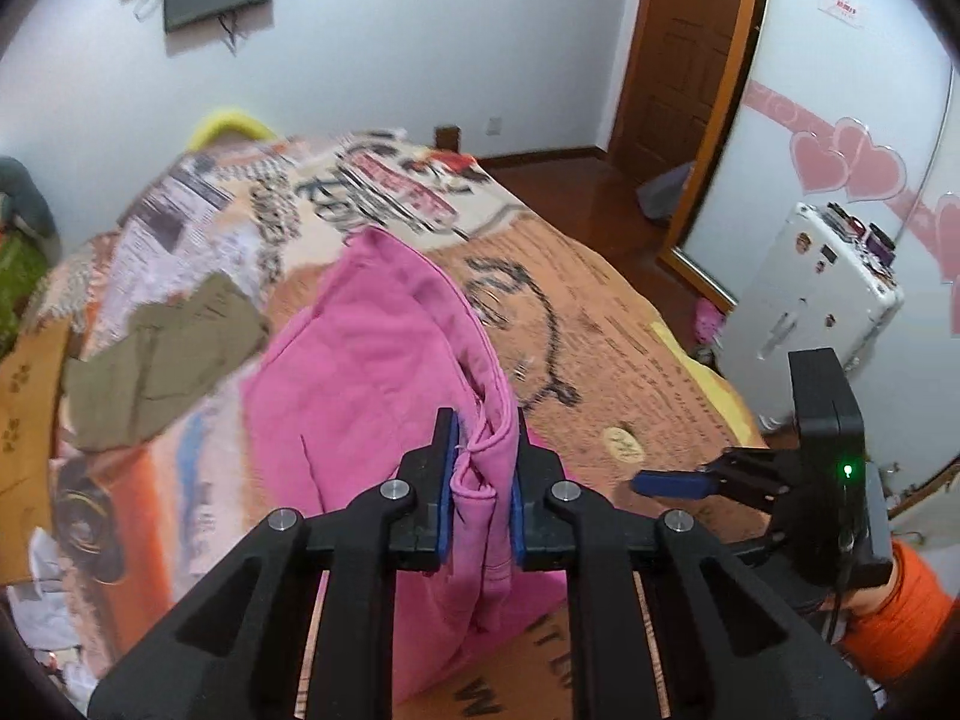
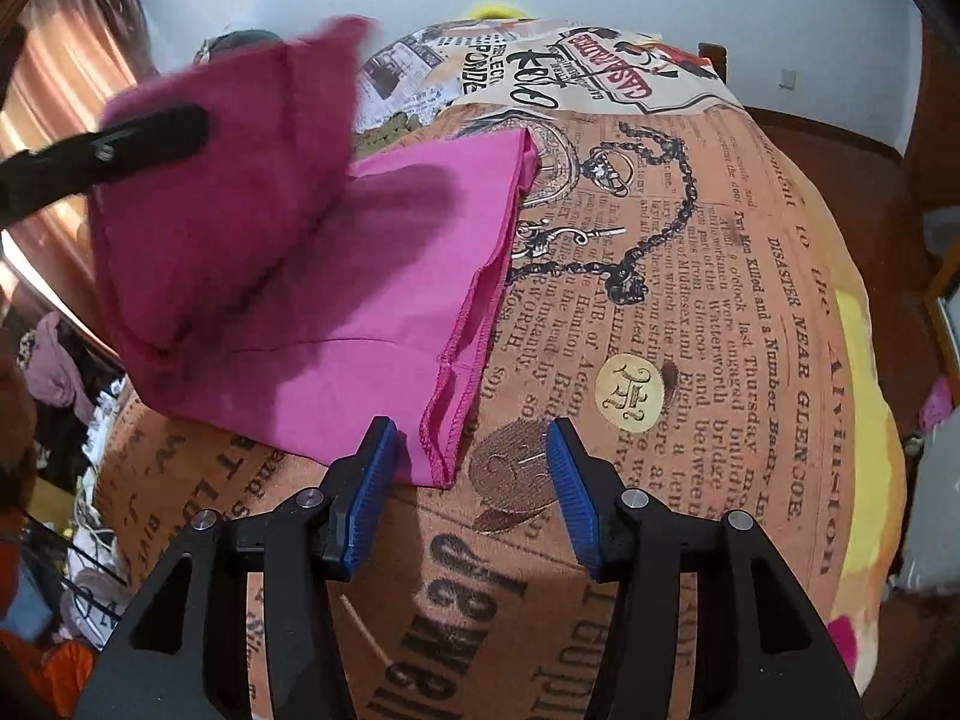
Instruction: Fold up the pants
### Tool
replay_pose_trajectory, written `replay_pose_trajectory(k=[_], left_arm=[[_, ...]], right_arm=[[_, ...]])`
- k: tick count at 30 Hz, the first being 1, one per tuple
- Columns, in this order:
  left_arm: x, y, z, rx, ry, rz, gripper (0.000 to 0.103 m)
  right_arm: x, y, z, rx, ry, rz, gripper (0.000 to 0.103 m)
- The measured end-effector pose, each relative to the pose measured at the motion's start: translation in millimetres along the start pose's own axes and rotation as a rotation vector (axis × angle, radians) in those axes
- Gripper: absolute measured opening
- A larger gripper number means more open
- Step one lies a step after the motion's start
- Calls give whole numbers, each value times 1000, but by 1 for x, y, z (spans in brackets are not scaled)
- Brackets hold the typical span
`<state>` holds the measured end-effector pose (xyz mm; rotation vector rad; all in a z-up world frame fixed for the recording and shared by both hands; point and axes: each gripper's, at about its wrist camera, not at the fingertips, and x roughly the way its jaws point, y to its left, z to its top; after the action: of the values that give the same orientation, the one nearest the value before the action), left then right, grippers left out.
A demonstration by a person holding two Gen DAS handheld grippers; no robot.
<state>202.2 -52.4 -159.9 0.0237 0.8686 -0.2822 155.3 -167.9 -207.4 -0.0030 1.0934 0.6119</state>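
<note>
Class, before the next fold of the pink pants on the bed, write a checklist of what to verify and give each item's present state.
1. Left gripper clamped on the pink pants: ok.
2. Right gripper open: ok.
3. Right gripper holds cloth: not ok; the hemmed corner lies between its fingers, ungripped.
4. Lower layer flat on the bedspread: ok.
5. Olive garment apart from the pants: cannot tell; they meet in the left wrist view.

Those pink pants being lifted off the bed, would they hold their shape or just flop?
Probably flop: the pink pants sag and crease below where the left gripper pinches them. They look light, since one pinch lifts a whole fold. The part lying on the bedspread would likely drag.
</note>
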Motion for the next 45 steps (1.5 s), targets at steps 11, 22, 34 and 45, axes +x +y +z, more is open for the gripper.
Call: replay_pose_trajectory(k=[11,22,34,45], left_arm=[[55,-31,-19,24,188,-62,24],[-13,1,-12,48,42,22,56],[20,76,-77,-88,233,69,57],[39,44,-62,-25,211,54,64]], right_arm=[[-5,1,-7,-1,-9,3,48],[-24,4,-6,1,-56,-4,48],[6,25,-4,-65,-13,31,49],[24,-7,23,-81,20,-9,49]])
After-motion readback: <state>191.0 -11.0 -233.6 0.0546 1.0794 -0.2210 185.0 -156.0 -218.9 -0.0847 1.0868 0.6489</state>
